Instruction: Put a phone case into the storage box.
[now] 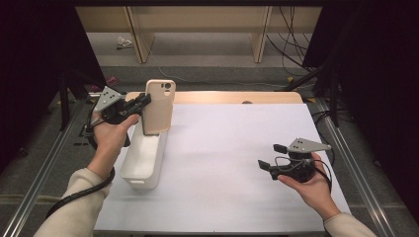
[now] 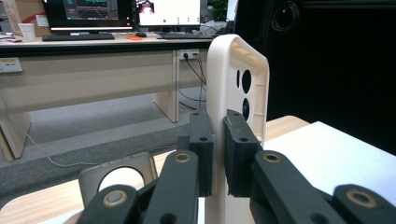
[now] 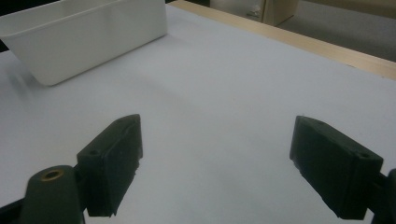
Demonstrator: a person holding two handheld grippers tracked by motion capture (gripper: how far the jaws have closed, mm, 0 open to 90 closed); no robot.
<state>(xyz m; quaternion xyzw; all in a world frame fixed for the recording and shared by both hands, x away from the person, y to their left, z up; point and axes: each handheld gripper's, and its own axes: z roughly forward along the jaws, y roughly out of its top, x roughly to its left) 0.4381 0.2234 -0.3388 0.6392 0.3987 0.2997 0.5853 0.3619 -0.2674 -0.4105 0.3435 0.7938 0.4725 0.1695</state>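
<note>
Left gripper (image 1: 144,101) clamps phone case (image 1: 159,106) upright above bin (image 1: 143,163); case's lower end hidden behind jaws. Right gripper (image 1: 272,155) open, empty, over white sheet (image 1: 222,168).

The left black two-jaw claw (image 1: 144,101) is raised, jaws pinched nearly together. The right black claw (image 1: 271,156) hangs low in an upturned palm, jaws spread wide.
</note>
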